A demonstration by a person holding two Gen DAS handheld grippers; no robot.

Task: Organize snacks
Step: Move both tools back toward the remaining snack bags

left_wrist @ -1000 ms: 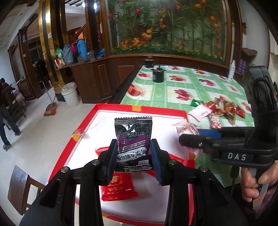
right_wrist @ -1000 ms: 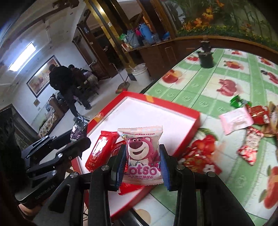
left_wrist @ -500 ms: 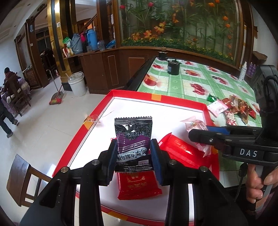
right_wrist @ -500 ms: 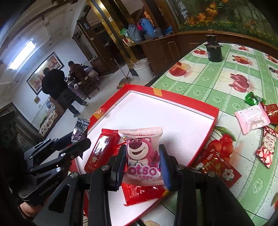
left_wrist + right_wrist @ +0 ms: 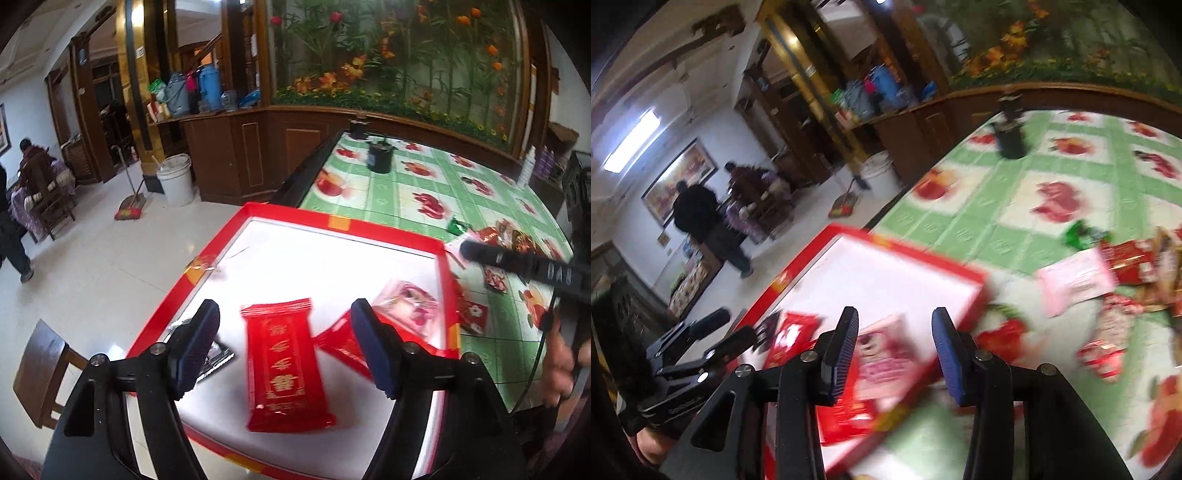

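My left gripper [image 5: 286, 343] hangs over the near end of the red-rimmed white tray [image 5: 347, 223]; its jaws are opening and hold nothing. The black and purple packet [image 5: 218, 358] lies in the tray behind the left finger, beside a red packet [image 5: 284, 362]. My right gripper [image 5: 895, 343], seen blurred, has its jaws opening above the tray's near corner [image 5: 923, 254]. The pink bear packet [image 5: 882, 358] lies below, loose between the pads. That bear packet [image 5: 406, 306] rests by the tray's right wall, partly on another red packet [image 5: 343, 343].
Loose snacks lie on the green tablecloth right of the tray: a pink packet [image 5: 1078, 280], a green one [image 5: 1082, 232], several red ones [image 5: 1137, 258]. A black cup [image 5: 378, 158] stands far back. A wooden chair [image 5: 40, 369] is left of the tray; people stand across the room.
Both grippers opened. The black and purple packet dropped from the left gripper into the tray, and the pink bear packet dropped from the right one. The right gripper swung, blurring its view.
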